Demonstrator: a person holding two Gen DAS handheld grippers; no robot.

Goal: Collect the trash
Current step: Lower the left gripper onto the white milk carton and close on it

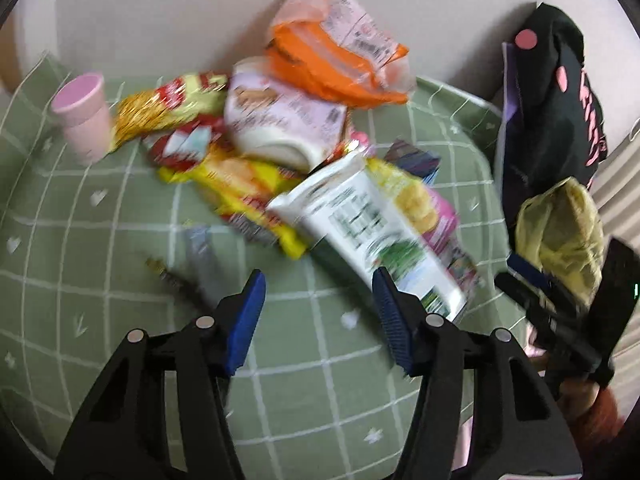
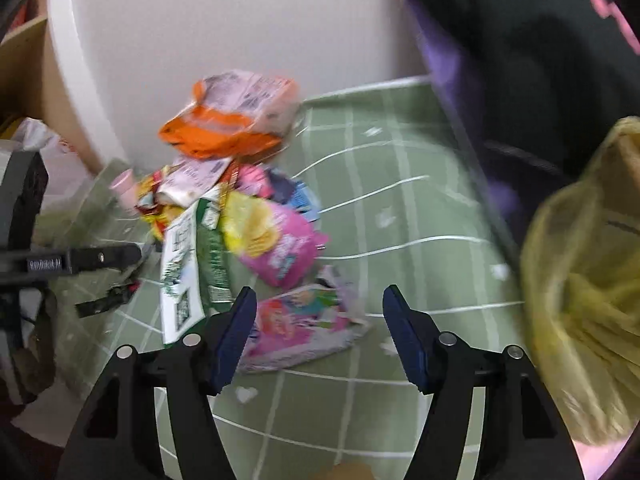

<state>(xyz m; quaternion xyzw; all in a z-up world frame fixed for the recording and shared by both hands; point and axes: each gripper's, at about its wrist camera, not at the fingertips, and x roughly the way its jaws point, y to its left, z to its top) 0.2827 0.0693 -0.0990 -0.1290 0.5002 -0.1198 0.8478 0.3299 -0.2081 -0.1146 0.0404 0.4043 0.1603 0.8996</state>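
Both grippers open over the green checked cloth (image 1: 120, 240).
Left gripper (image 1: 320, 300) jaws wide, white-green carton (image 1: 360, 232) ahead; right gripper (image 2: 320, 328) jaws wide, pink foil wrapper (image 2: 296, 328) between, untouched.

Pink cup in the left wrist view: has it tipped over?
No, the pink cup stands upright on the green checked cloth, at the left edge of the wrapper pile.
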